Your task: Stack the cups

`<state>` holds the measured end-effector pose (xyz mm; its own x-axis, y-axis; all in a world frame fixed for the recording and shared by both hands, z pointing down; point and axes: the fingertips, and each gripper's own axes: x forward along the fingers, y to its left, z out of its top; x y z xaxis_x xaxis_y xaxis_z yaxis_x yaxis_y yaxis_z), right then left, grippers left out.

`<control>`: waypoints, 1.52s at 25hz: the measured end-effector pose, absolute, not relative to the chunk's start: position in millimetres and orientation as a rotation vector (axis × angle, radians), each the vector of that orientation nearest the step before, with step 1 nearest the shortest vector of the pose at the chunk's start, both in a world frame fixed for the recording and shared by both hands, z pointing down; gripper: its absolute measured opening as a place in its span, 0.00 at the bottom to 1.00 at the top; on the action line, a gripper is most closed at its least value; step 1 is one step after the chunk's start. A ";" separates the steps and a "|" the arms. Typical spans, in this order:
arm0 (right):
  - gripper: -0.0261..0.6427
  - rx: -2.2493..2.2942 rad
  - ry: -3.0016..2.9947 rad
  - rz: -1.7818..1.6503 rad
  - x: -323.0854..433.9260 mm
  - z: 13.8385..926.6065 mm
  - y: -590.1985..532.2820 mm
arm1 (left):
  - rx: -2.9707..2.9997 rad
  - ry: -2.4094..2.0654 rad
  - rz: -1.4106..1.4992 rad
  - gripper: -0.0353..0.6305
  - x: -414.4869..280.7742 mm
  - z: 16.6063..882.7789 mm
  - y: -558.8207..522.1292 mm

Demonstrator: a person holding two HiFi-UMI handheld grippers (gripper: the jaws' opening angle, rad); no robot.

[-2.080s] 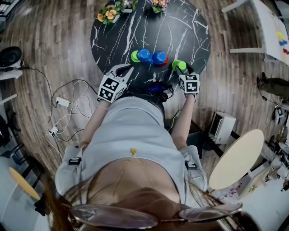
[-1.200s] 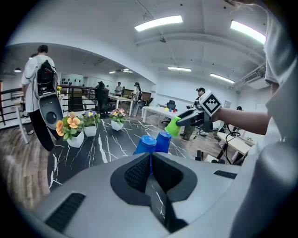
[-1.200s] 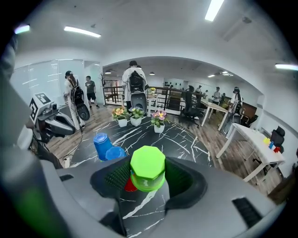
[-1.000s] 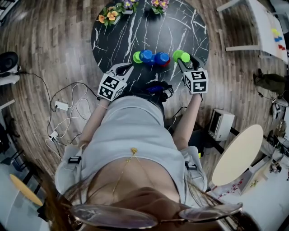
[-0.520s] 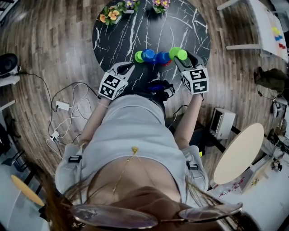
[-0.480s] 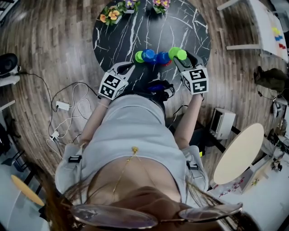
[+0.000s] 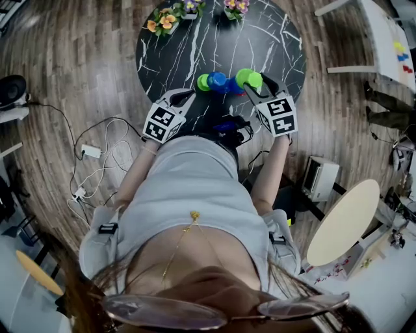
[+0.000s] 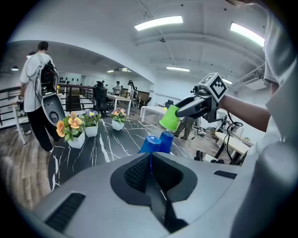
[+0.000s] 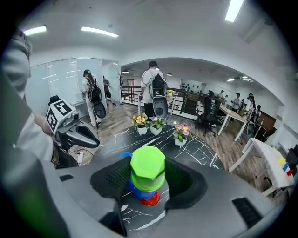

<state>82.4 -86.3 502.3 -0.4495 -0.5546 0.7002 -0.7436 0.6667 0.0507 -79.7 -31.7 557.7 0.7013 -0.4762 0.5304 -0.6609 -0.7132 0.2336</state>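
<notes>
Two grippers work at the near rim of a round black marble table [image 7: 195, 45]. Taking the table as a clock face in the head view, with 12 at its far edge, the right gripper [image 7: 257, 88] reaches in from about 5 o'clock. Its jaws stand wide and clamp the held green cup [image 7: 249, 78] by its sides. In the right gripper view this cup sits upside down between the ribbed pads, its flat base facing the camera.

Directly beneath it in that view stands the stacked blue cup [image 9: 138, 189], itself upside down on the red cup [image 9: 150, 200]. From the left gripper view, the held green cup hangs tilted above that stack and clear of it.

The left gripper [image 7: 187, 96] sits at about 7 o'clock, over the table's edge. Its jaws are pressed together with nothing between them.

The cups form a short row just on the 6 o'clock side of the table's centre. The loose green cup [image 7: 203, 82] is at the 9 o'clock end. The single blue cup [image 7: 218, 79] stands just beside it, and the blue-and-red stack comes next toward 3 o'clock.

Three flower pots [image 7: 162, 18] line the rim from 11 to 12 o'clock, well apart from the cups.
</notes>
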 end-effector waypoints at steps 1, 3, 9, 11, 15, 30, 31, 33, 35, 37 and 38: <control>0.39 0.987 -2.174 0.342 79.5 502.2 -86.3 | 2.500 -0.882 0.617 0.10 -80.4 557.4 -32.0; 0.39 0.969 -2.179 0.339 73.7 502.7 -86.3 | 2.498 -0.883 0.616 0.10 -81.6 557.4 -32.6; 0.39 0.922 -2.177 0.339 59.3 507.7 -85.9 | 2.494 -0.880 0.617 0.10 -85.4 558.2 -33.8; 0.39 0.909 -2.177 0.342 55.5 509.5 -86.0 | 2.490 -0.879 0.619 0.10 -86.7 558.8 -34.4; 0.39 0.887 -2.173 0.342 49.9 513.4 -86.2 | 2.488 -0.876 0.619 0.10 -88.0 560.0 -35.0; 0.39 0.838 -2.146 0.347 40.7 526.5 -86.1 | 2.482 -0.877 0.624 0.10 -92.5 561.9 -36.1; 0.39 0.836 -2.146 0.350 40.5 527.9 -86.7 | 2.481 -0.877 0.624 0.10 -92.6 562.5 -36.7; 0.39 0.834 -2.147 0.347 39.7 529.7 -87.9 | 2.478 -0.877 0.626 0.10 -93.1 563.4 -37.0; 0.39 0.833 -2.146 0.347 39.2 530.5 -87.6 | 2.476 -0.875 0.629 0.10 -93.3 563.6 -36.6; 0.39 0.834 -2.144 0.353 39.1 531.0 -87.0 | 2.476 -0.873 0.629 0.10 -93.2 563.6 -36.2; 0.39 0.835 -2.146 0.355 38.8 531.0 -87.1 | 2.476 -0.872 0.628 0.10 -93.2 563.7 -36.2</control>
